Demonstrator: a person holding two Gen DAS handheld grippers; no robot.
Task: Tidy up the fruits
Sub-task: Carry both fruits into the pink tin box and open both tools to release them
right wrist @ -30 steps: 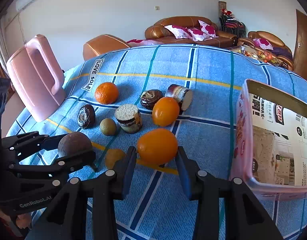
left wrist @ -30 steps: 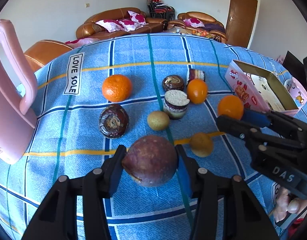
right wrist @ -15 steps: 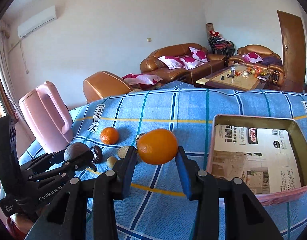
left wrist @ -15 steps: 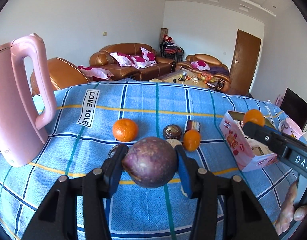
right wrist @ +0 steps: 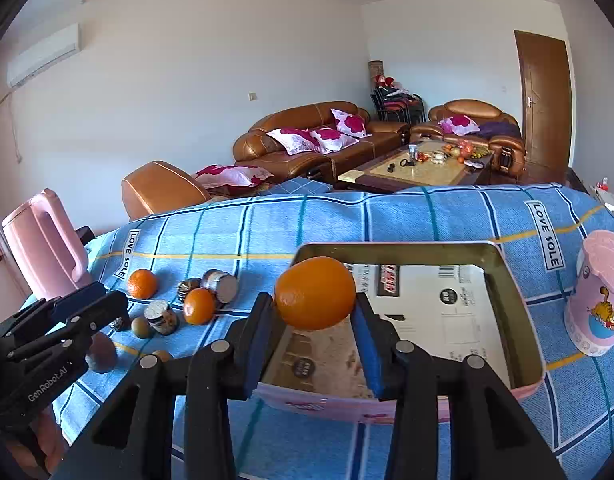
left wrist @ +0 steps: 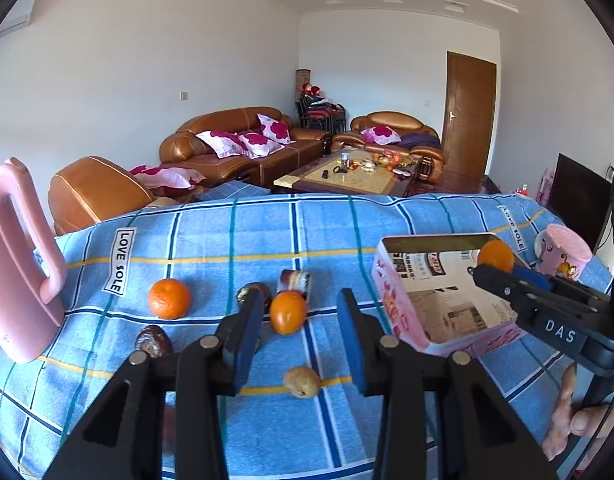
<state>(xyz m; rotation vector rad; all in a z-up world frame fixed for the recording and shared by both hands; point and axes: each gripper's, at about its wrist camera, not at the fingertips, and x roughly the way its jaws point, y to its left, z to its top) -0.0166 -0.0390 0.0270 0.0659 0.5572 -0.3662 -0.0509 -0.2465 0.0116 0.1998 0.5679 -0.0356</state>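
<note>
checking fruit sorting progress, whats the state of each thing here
right gripper: shut on orange, above the box
left gripper: jaws just closed further, nothing between them
pink box: open, no fruit inside
passion fruit: loose on the cloth
pink kettle: upright
pink cup: upright

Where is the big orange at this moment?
In the right wrist view, the big orange is at the centre, clamped in the right hand-held gripper. It hangs over the near left corner of the open pink box.

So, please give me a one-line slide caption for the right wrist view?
Right tongs hold an orange over the open pink box on a blue checked cloth.
</note>
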